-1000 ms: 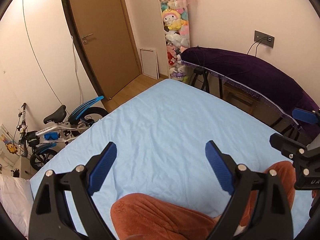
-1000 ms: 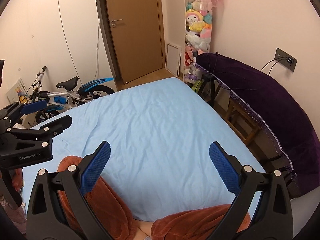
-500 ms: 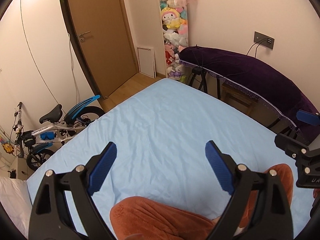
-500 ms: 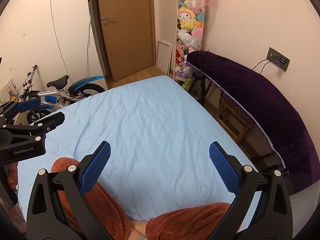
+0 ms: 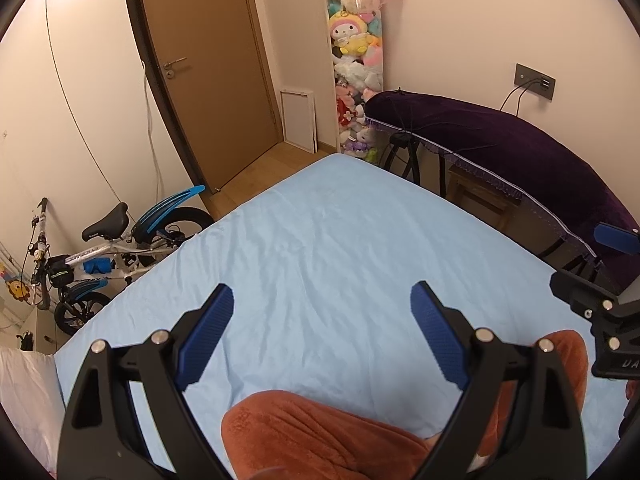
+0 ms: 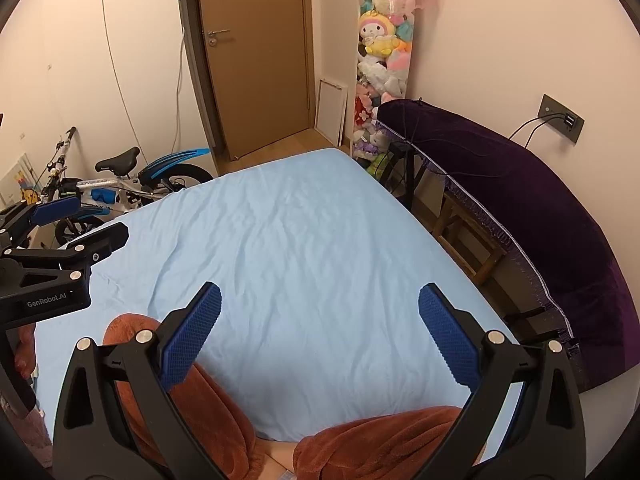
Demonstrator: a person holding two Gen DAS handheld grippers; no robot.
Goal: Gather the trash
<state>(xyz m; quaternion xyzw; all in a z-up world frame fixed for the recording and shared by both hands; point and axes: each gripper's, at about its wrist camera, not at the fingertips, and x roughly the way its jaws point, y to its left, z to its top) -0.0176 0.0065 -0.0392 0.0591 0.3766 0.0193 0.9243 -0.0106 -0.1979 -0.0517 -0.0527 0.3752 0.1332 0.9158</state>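
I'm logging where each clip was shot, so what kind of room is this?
Most likely a bedroom, perhaps a child's: a bed with a blue sheet, a tall stack of plush toys, and a small bicycle by the door.

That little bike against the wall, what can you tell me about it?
The children's bicycle stands upright beside the light blue bed, parked along the white wall near the brown door. It has a silver-white frame, black saddle, black tyres, bright blue mudguards and a small dark bag near the handlebars. Whether it touches the wall or the bed cannot be told.
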